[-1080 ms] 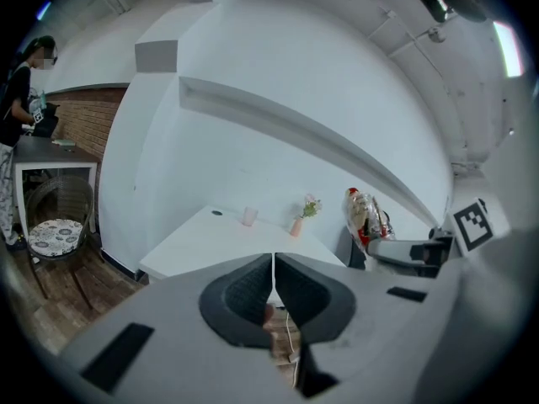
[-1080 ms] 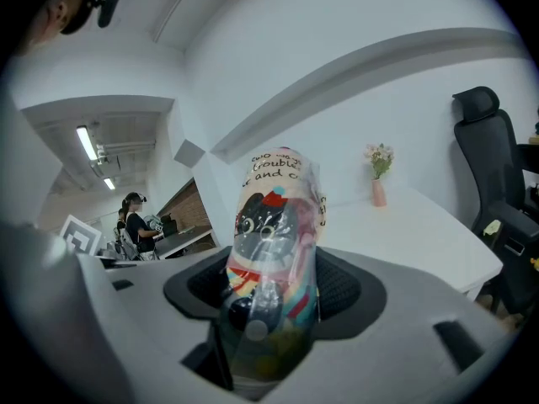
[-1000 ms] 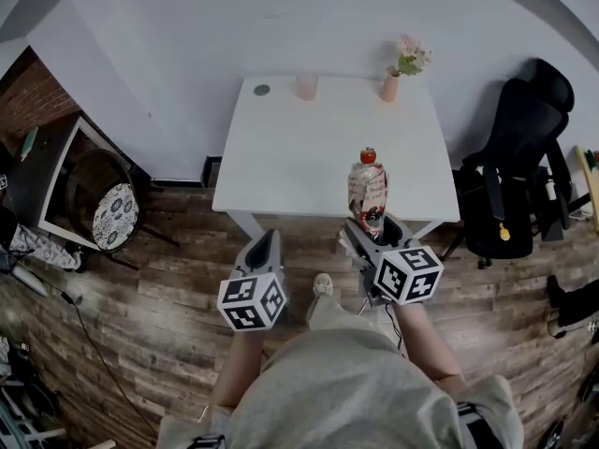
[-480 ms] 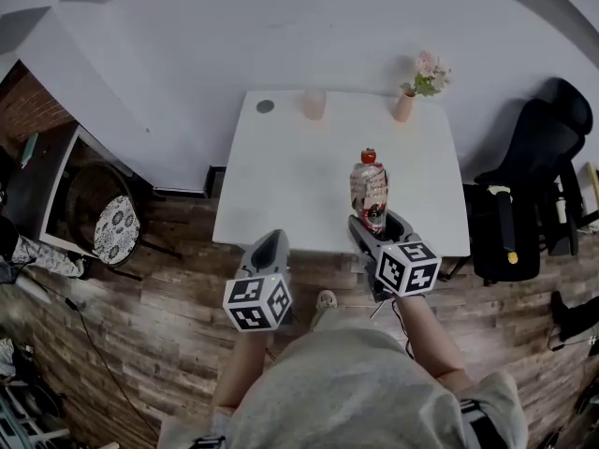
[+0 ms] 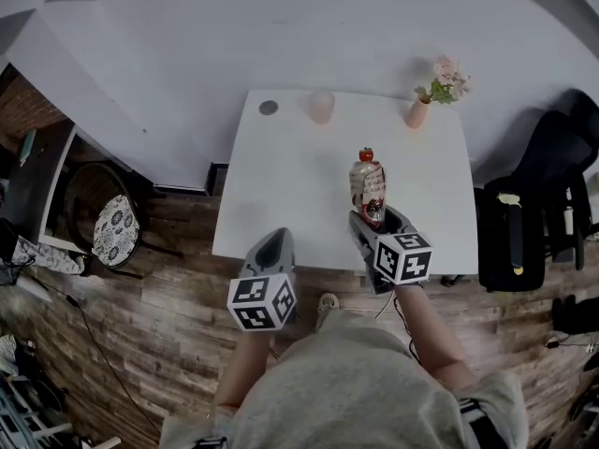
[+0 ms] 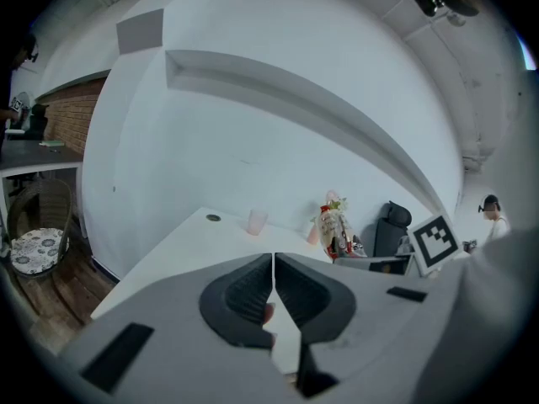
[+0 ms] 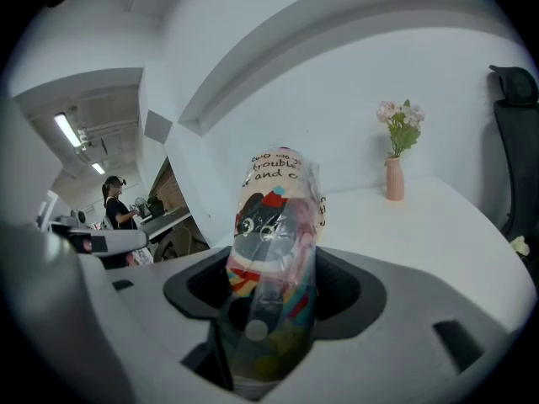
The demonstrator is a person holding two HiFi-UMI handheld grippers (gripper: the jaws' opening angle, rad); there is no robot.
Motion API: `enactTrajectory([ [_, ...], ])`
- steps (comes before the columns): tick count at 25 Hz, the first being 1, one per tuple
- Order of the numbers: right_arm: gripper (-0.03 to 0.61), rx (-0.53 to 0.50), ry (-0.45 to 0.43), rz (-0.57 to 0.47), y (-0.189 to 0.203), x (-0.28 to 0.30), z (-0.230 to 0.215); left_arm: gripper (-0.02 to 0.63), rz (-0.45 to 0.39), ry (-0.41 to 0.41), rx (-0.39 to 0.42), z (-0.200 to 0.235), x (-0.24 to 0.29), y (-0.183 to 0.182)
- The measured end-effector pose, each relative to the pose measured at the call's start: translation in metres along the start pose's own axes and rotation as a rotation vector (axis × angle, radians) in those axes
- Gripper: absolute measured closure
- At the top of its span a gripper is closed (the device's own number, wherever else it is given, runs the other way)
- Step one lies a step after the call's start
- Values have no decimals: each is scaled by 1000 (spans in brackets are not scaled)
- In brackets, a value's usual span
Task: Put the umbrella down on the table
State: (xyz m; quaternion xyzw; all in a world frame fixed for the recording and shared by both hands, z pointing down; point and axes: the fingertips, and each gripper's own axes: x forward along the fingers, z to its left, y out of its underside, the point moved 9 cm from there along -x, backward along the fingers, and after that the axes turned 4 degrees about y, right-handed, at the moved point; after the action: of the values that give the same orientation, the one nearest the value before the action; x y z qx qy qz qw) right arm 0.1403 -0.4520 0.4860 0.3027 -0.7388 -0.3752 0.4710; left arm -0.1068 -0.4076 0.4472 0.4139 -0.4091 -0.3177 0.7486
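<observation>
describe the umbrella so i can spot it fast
Find the white table; at its near edge the right gripper holds the umbrella. It is folded short, in a cartoon-printed sleeve with a red end, unlike the plain pink cup and vase at the far edge.

White square table point(image 5: 281, 185) straight ahead of left claw point(image 5: 273, 239) and right claw point(image 5: 377, 221). Plain white wall point(image 5: 281, 36) beyond table's far side. Wood-plank floor point(image 5: 140, 316) below and left of left claw. Round wicker chair with patterned cushion point(image 5: 114, 224) well left of left claw. Dark desk point(image 5: 33, 176) and brick wall point(image 6: 76, 108) further left. Black chair point(image 5: 538, 185) well right of right claw. Ceiling strip lights point(image 7: 67, 129) high up, left of right claw.
</observation>
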Motion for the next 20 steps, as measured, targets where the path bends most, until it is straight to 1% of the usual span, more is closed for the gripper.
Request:
enactTrajectory([
  [9, 301, -22, 23, 118, 13, 58, -22, 601, 30, -10, -18, 9, 27, 5],
  [20, 301, -64, 63, 289, 31, 113, -36, 601, 57, -7, -21, 10, 50, 7],
])
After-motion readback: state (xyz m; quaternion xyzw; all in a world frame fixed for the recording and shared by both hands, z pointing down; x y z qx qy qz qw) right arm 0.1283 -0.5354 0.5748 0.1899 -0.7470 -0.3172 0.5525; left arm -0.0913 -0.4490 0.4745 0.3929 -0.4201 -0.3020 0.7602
